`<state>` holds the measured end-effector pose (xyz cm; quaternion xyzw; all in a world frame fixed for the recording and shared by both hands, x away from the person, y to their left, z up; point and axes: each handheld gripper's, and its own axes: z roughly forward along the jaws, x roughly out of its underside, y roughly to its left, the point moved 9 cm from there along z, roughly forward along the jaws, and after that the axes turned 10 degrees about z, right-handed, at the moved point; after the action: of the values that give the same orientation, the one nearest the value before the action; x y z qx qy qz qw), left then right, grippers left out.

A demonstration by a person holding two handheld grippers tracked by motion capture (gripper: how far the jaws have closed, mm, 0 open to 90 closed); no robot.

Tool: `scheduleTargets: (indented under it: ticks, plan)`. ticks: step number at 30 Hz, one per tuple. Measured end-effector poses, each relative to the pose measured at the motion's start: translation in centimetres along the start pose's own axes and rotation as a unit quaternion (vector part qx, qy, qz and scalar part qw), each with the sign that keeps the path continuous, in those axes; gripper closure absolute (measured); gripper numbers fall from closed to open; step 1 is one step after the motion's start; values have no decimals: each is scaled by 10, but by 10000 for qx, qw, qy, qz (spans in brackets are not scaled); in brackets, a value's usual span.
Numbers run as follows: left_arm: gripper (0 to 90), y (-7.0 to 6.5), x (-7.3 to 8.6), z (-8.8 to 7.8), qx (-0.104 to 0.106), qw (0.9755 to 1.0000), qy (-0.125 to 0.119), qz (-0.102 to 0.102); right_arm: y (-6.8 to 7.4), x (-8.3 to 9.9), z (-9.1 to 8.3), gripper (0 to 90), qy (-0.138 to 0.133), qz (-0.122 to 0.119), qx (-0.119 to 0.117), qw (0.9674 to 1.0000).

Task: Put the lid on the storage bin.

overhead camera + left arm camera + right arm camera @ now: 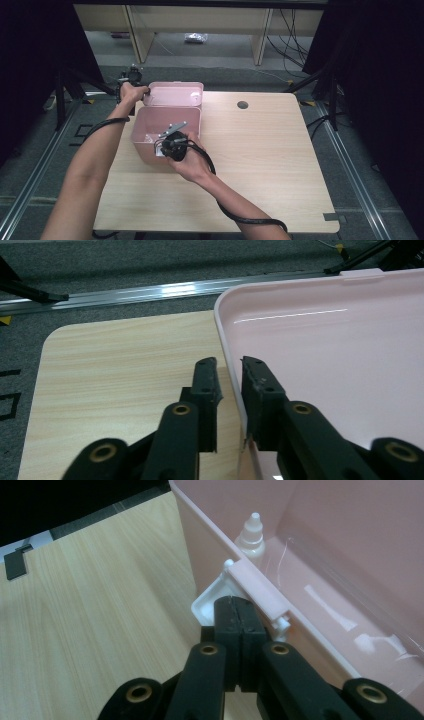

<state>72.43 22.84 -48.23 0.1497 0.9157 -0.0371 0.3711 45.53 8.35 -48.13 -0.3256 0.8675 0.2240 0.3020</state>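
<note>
A pink box (142, 150) stands open at the table's left, its lid (175, 93) tipped back behind it. My left gripper (146, 92) is at the lid's left edge. In the left gripper view the lid's rim (227, 335) runs between the jaws of my left gripper (229, 365), which are shut on it. My right gripper (162, 149) is at the box's front wall. Its jaws (235, 605) are shut together with nothing between them, their tips against the white latch (210, 597) below the pink clasp (260, 587). A small white dropper bottle (252, 537) stands inside the box.
The wooden table (250, 165) has a round cable hole (242, 105) near its back edge and a strip of tape (332, 216) at the front right corner. Black stands (65, 85) rise to the left of the table. Desk legs and cables lie on the floor beyond.
</note>
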Motion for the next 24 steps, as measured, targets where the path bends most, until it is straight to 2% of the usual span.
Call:
scheduleTargets:
  ticks: [3, 4, 13, 22, 24]
  plan:
    - [825, -1, 0, 0, -51, 10000, 54, 46, -2, 0, 1, 900, -28, -93, 18, 10000]
    - [829, -1, 0, 0, -53, 10000, 64, 44, 0, 0, 0, 900, -1, -14, 1, 10000]
    - [852, -2, -3, -3, -109, 9998, 110, -79, 1, 0, 0, 900, 32, 41, -42, 10000]
    - [866, -2, -6, -7, -122, 9997, 8, -207, 0, 0, 0, 900, 61, 28, -12, 10000]
    - [868, -3, -8, -7, -130, 9994, -68, -321, -1, -1, 1, 900, 55, -12, -14, 10000]
